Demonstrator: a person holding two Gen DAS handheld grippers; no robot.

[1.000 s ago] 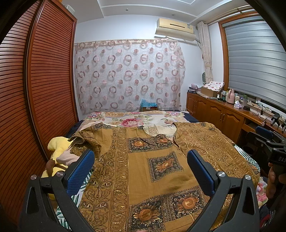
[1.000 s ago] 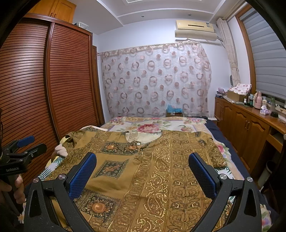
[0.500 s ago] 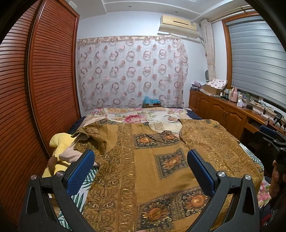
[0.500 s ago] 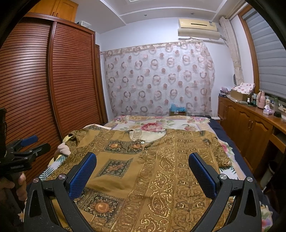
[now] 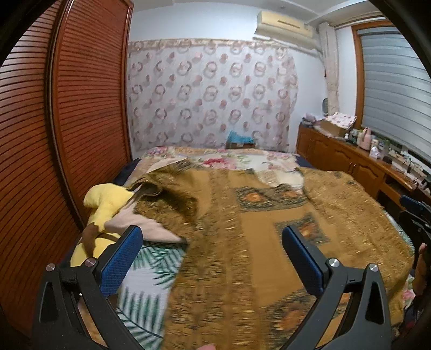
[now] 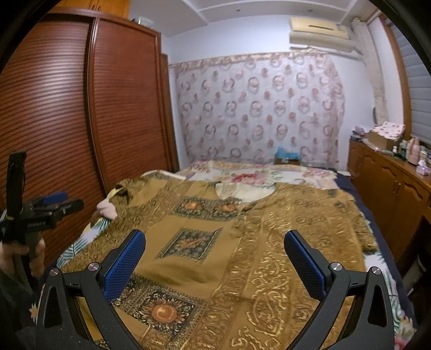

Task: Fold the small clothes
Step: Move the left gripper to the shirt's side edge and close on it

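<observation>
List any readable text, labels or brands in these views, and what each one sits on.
None can be read.
Left gripper: white lettering on its black body in the right wrist view, too blurred to read.
Air conditioner: no legible brand.
Bottles on the sideboard: labels too small.

Dim, even indoor light, source unseen. Strong fisheye bending; black vignette at corners. Left wrist view motion-blurred, worst on shirt (image 5: 242,242) near frame bottom. Right wrist view sharper; wardrobe (image 6: 80,121) slats smeared.
</observation>
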